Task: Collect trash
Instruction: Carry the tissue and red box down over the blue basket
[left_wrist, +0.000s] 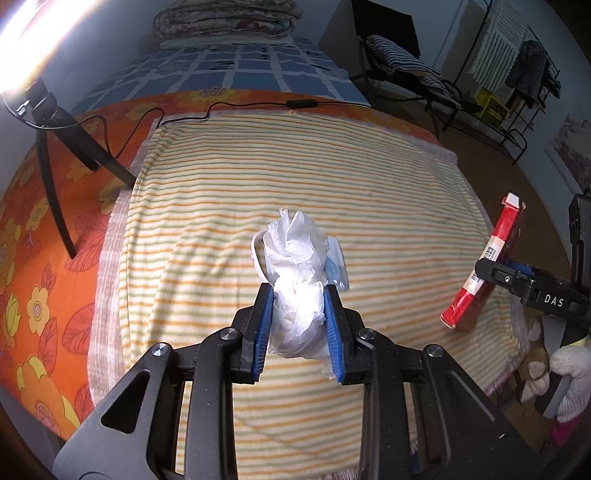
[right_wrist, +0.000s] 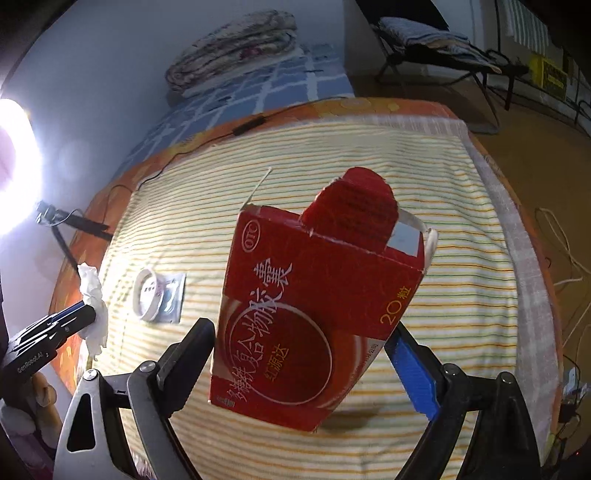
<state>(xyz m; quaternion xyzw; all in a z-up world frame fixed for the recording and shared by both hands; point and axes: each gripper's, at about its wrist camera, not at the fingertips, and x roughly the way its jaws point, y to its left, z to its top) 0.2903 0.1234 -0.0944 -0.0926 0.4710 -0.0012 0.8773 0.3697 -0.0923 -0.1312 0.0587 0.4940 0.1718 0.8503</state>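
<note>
closest, the left tool (left_wrist: 298, 295) pinches one crumpled white tissue (left_wrist: 297, 258) between its blue pads, lifted above the bed. the right tool (right_wrist: 303, 354) grips one red medicine box (right_wrist: 314, 317), its top flap open, also held over the bed. beyond them, one clear packet with a white ring (right_wrist: 159, 297) lies flat on the striped blanket (left_wrist: 332, 177), well apart from both tools. farther off, one black cable (left_wrist: 221, 107) crosses the orange floral sheet (left_wrist: 44, 266), and one folded quilt (left_wrist: 225, 18) sits at the far end. judging risk: both tools are full, so the packet could be left behind, and the soft tissue might slip if the pinch loosens.
</note>
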